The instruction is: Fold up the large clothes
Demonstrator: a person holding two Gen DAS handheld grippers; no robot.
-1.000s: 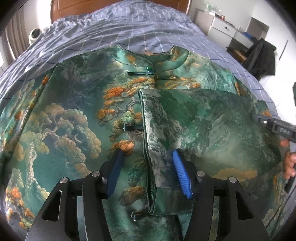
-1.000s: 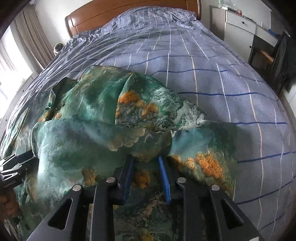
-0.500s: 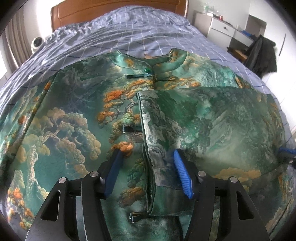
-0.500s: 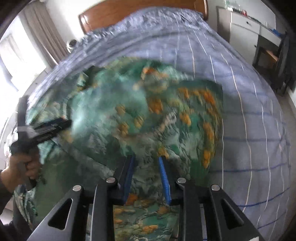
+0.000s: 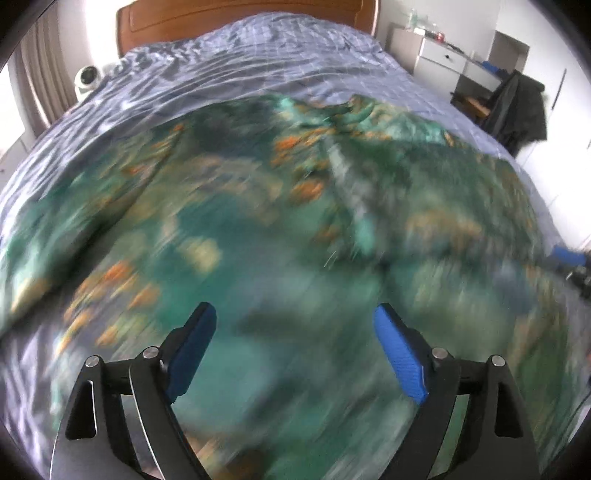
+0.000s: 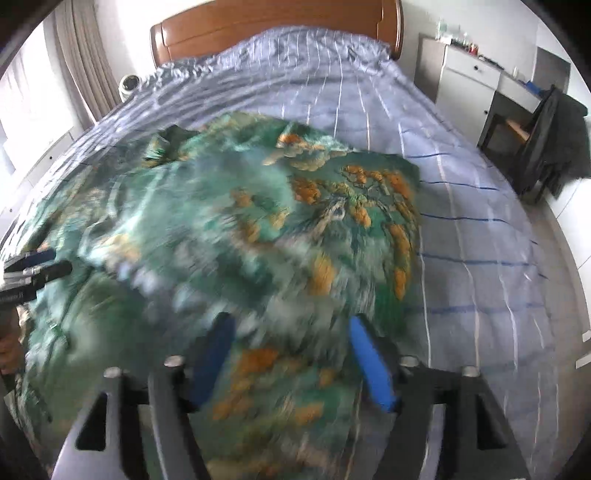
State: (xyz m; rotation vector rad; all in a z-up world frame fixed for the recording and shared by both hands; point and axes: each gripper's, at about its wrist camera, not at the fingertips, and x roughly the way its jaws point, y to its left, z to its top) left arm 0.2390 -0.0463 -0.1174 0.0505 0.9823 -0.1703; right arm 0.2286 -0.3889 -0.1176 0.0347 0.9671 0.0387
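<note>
Left gripper (image 5: pixel 293 347) with jaws just spread apart, nothing pinched between, right gripper (image 6: pixel 291 362) likewise just opened over blurred cloth, green patterned garment (image 6: pixel 258 229) lying on checked bedspread (image 6: pixel 480 229), free bedspread to its right, wooden headboard (image 6: pixel 258 26) farthest, no readable writing.

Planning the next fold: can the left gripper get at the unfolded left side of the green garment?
Probably yes. The left gripper stands open with nothing between its blue pads, right above the green garment, whose left side lies flat and uncovered on the bed. Blur hides the exact edge.
</note>
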